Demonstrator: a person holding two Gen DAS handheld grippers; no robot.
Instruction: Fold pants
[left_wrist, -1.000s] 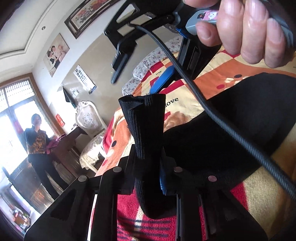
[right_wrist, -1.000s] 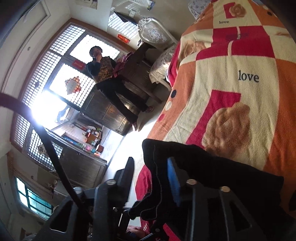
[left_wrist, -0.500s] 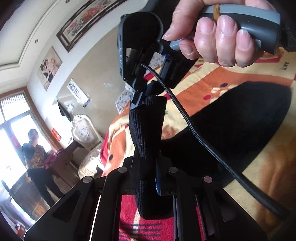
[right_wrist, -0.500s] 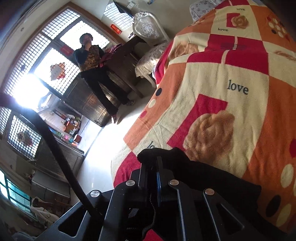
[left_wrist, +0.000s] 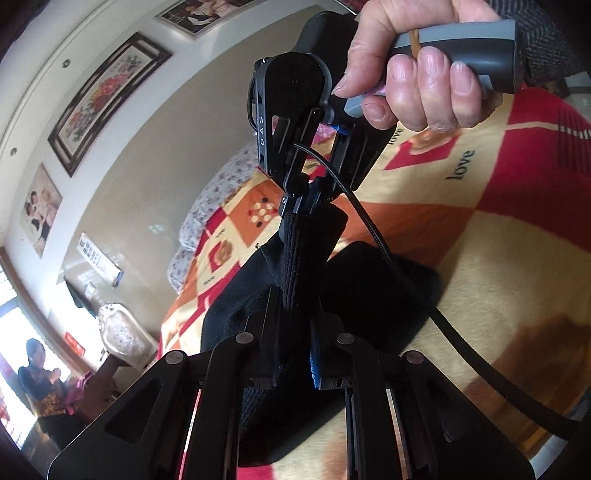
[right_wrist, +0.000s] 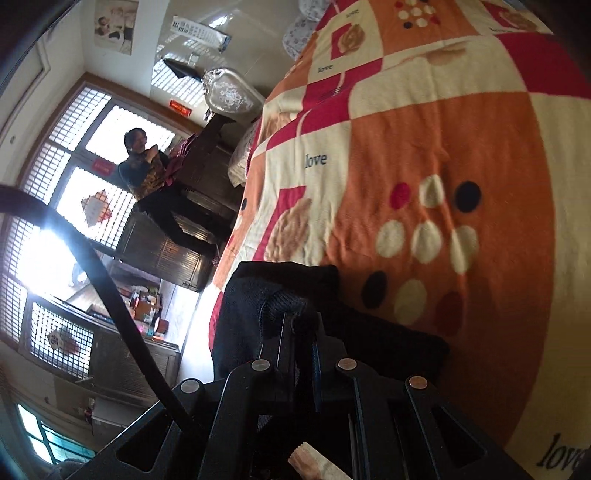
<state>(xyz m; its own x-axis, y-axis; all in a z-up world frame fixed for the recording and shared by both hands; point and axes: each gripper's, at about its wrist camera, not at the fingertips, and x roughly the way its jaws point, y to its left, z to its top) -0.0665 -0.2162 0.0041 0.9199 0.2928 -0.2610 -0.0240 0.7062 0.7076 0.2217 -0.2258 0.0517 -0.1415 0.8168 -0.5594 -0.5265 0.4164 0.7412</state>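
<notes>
Patterned blanket (right_wrist: 424, 122), both grippers (left_wrist: 295, 314) (right_wrist: 299, 332) pinching black pants (left_wrist: 369, 288), fingertips hidden by cloth

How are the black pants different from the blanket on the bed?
The pants are plain black; the blanket is checked orange, red and cream with roses and "love". The pants are bunched and lifted at one edge, pinched by the left gripper and the right gripper; the blanket lies spread flat. Both are soft cloth.

the black pants (left_wrist: 354, 295) are lying bunched on the patterned blanket. one ribbed edge is standing up in a narrow fold, the rest spreading flat beneath.
</notes>
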